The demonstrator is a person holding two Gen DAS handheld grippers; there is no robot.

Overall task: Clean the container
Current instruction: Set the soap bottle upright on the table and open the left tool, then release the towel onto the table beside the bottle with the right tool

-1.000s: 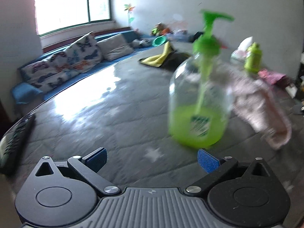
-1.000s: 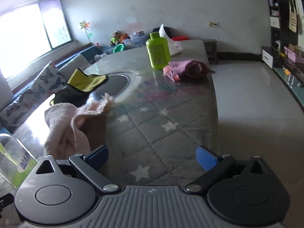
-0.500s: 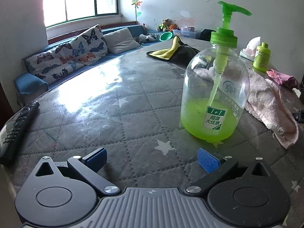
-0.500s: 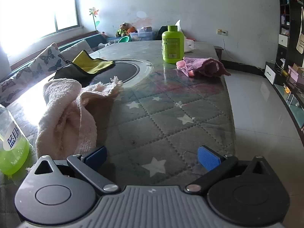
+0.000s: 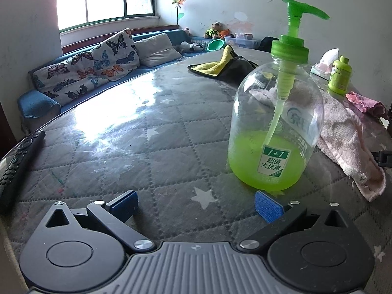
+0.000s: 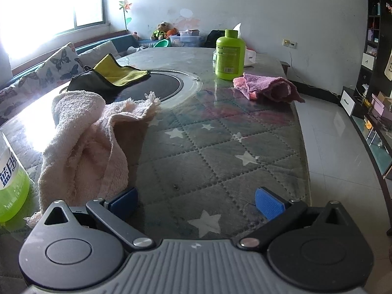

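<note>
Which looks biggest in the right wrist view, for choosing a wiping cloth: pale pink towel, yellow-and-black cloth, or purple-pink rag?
1. Pale pink towel, though nearest the camera.
2. Yellow-and-black cloth and purple-pink rag look alike; not ranked.

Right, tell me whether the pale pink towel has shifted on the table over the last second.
Cannot tell. The pale pink towel keeps its place between the pump bottle and black mat; the camera itself moved.

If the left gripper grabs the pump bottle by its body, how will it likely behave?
The pump bottle is only about a third full of green liquid, so it is probably light and bottom-weighted, unlikely to tip. Its clear rounded wall looks smooth, so the pads may slip. Thin plastic might flex under squeeze.
</note>
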